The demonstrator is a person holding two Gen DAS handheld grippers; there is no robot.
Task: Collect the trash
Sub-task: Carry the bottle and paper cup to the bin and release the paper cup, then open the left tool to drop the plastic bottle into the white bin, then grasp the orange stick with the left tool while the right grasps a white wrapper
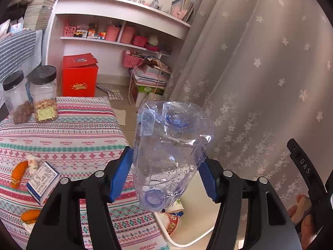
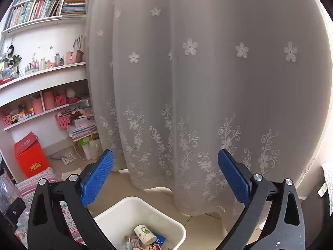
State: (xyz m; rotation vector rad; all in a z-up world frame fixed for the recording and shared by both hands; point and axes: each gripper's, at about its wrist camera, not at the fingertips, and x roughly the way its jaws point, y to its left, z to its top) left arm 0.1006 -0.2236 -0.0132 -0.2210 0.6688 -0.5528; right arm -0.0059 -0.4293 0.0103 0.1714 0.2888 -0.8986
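Our left gripper (image 1: 164,173) clamps the crushed bottle (image 1: 168,152), neck toward us, above the white bin (image 2: 137,214); our right gripper (image 2: 166,177) gapes empty.

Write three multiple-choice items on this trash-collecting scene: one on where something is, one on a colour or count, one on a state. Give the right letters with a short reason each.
1. Where is the paper cup?
A. On the patterned tablecloth
B. Inside the white bin
C. On the shelf

2. How many black-lidded clear jars stand on the table?
A. One
B. Two
C. Four

3. What state is the right gripper in?
A. Open and holding nothing
B. Shut on the bottle
C. Shut on a jar

Key:
1 B: the paper cup lies among wrappers inside the white bin.
2 B: two jars stand side by side at the far corner of the table.
3 A: the right gripper has its jaws wide apart with only curtain behind; the crushed plastic bottle sits in the left gripper.
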